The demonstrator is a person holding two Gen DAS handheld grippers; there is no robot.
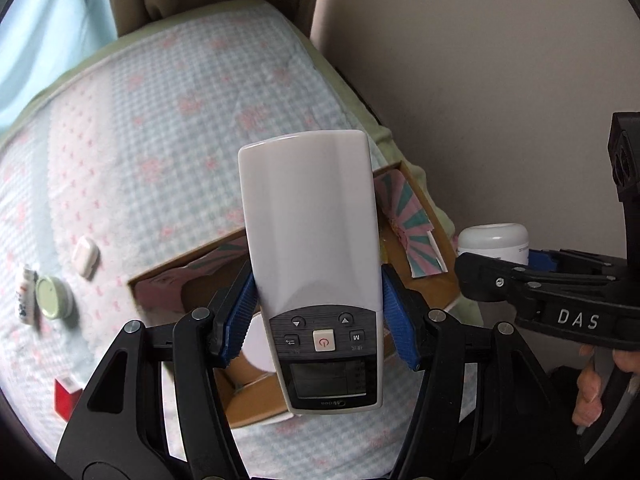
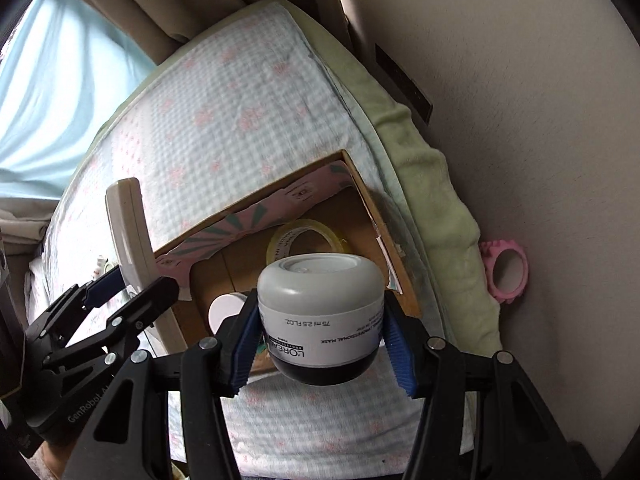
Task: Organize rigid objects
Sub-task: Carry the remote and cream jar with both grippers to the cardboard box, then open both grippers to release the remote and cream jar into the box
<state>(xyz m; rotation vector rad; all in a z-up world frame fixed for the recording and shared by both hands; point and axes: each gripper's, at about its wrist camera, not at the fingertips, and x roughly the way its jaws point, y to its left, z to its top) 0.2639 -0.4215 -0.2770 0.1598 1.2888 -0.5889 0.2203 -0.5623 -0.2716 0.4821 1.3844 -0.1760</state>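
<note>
The left gripper (image 1: pixel 318 312) clamps one Midea-branded remote control (image 1: pixel 310 248) above the cardboard box (image 2: pixel 366 200). The right gripper (image 2: pixel 320 344) clamps one L'Oréal jar (image 2: pixel 320 312), marked "75 ml 2.5 FL.OZ", above the same box, which contains one tape roll (image 2: pixel 308 240).

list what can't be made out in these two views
- Left wrist view: the white remote control in the left gripper hides most of the cardboard box interior.
- Right wrist view: the white L'Oreal jar in the right gripper covers the box's near floor.
- Left wrist view: the small printed tube has unreadable print.
- Left wrist view: the red box is partly hidden by the gripper.
</note>
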